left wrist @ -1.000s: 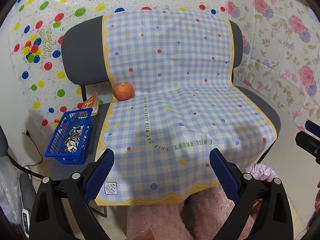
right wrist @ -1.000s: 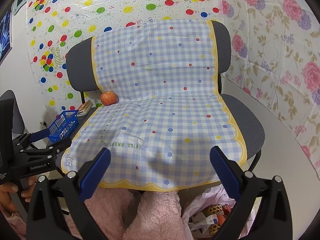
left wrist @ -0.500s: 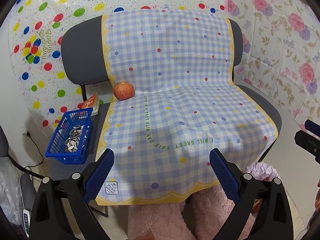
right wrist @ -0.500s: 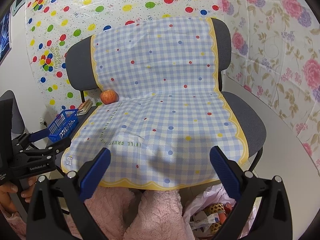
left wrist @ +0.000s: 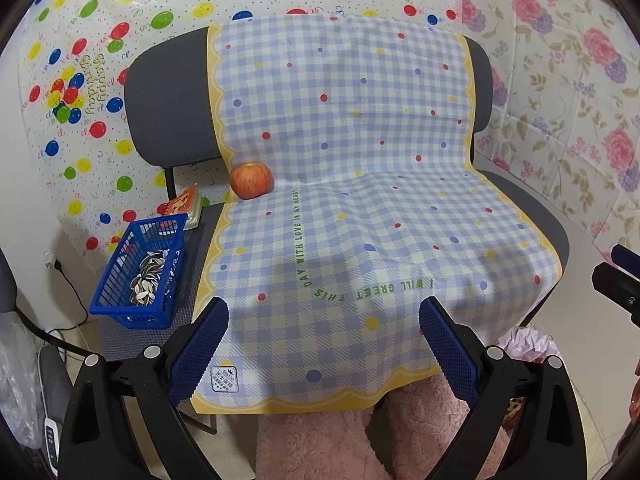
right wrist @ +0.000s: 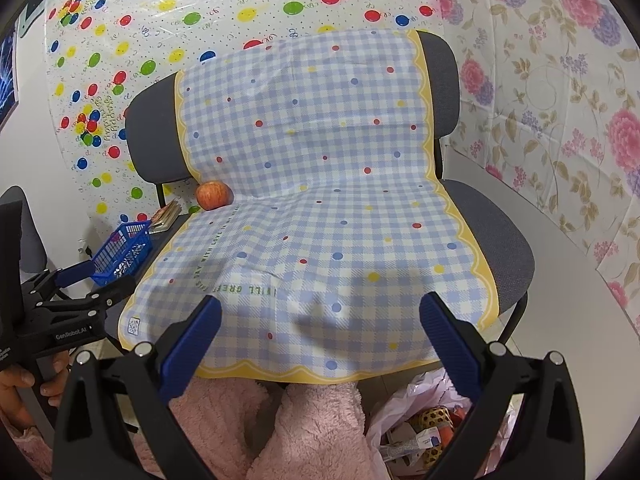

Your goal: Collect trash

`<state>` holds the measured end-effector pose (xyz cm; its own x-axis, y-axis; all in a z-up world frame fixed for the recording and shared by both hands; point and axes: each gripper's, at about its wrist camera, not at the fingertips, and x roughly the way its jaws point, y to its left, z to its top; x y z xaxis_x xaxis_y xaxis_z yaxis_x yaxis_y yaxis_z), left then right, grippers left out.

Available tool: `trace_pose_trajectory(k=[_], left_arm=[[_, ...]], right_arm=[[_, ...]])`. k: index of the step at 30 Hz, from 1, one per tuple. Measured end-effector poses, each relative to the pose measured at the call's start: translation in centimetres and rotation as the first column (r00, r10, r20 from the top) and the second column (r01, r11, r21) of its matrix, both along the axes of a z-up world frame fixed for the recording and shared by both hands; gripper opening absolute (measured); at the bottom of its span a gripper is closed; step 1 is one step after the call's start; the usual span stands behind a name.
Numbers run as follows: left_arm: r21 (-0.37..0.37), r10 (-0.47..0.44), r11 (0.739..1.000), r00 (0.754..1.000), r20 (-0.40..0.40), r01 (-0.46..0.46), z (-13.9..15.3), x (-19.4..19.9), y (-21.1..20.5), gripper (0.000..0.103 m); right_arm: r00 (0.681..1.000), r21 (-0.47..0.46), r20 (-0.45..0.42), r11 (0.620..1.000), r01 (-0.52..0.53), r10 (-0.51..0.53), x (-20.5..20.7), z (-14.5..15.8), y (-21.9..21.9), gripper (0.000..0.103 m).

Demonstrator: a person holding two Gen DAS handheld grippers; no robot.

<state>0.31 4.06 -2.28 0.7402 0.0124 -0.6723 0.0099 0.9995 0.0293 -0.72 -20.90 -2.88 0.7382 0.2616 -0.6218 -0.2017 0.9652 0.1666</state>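
Observation:
A blue plastic basket [left wrist: 140, 276] holding several seed shells [left wrist: 149, 276] sits at the left edge of a grey chair; the basket [right wrist: 122, 254] shows small in the right wrist view too. A red apple [left wrist: 251, 180] rests where the seat meets the backrest, on a blue checked cloth [left wrist: 360, 200]. A pink bag of trash [right wrist: 424, 424] lies on the floor under the chair's front right. My left gripper [left wrist: 322, 344] hangs open over the cloth's front edge, holding nothing. My right gripper [right wrist: 320, 340] is open too, in front of the seat.
A small book or packet [left wrist: 184, 204] lies behind the basket. Pink fluffy legs [right wrist: 304, 428] are under the chair front. Balloon-print sheet and floral wall covering stand behind. A hand [right wrist: 16, 384] grips the left gripper's handle.
Both cameras drifted slightly; the chair sits a little lower in the views. Nothing was taken or let go.

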Motion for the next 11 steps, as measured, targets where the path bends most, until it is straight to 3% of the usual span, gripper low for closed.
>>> trace_pose_trajectory(k=[5, 11], left_arm=[[-0.03, -0.066, 0.997, 0.998, 0.009, 0.067, -0.8, 1.0, -0.1, 0.095], [-0.099, -0.129, 0.987, 0.992, 0.006, 0.129, -3.9, 2.8, -1.1, 0.097]], right_arm=[[1.0, 0.014, -0.003, 1.0, 0.005, -0.005, 2.4, -1.2, -0.7, 0.097], [0.995, -0.049, -0.008, 0.994, 0.102, -0.102, 10.5, -5.5, -2.8, 0.097]])
